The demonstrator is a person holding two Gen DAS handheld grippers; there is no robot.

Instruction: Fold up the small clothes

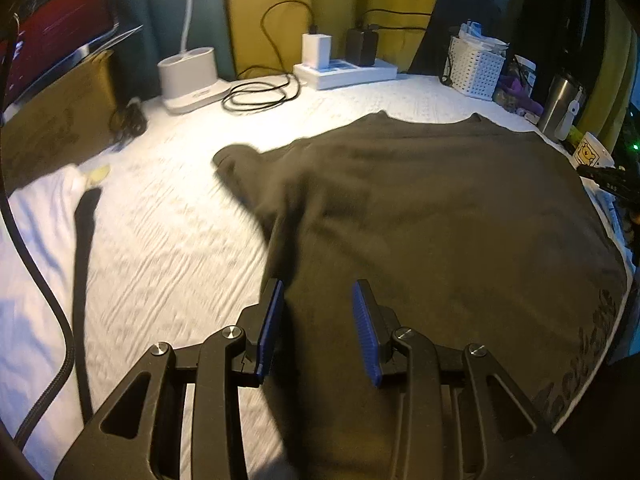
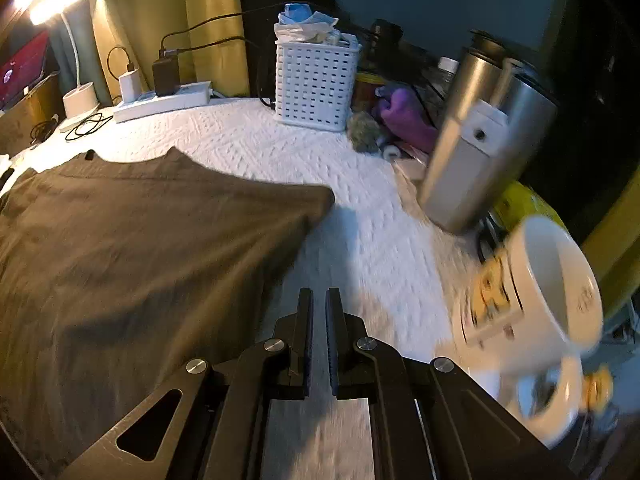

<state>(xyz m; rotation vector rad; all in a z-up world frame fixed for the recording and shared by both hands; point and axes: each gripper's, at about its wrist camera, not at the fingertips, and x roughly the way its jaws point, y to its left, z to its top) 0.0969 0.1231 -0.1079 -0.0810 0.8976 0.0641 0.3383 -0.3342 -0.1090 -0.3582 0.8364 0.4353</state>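
Note:
A dark olive T-shirt (image 1: 440, 220) lies flat on the white quilted cover (image 1: 168, 220), collar toward the far side, one sleeve (image 1: 240, 160) spread to the left. My left gripper (image 1: 318, 286) is open just above the shirt's left side edge; the cloth lies under the blue pads (image 1: 366, 328) and they do not press it. In the right wrist view the shirt (image 2: 140, 240) fills the left half. My right gripper (image 2: 319, 292) is shut with nothing in it, over the bare cover just right of the shirt's edge.
A white mug (image 2: 540, 304) and a steel tumbler (image 2: 480, 152) stand close on the right. At the back are a white basket (image 2: 316, 84), a power strip (image 1: 344, 72) with chargers and a lamp base (image 1: 188, 76). A white garment (image 1: 36, 216) and a black cable (image 1: 40, 280) lie left.

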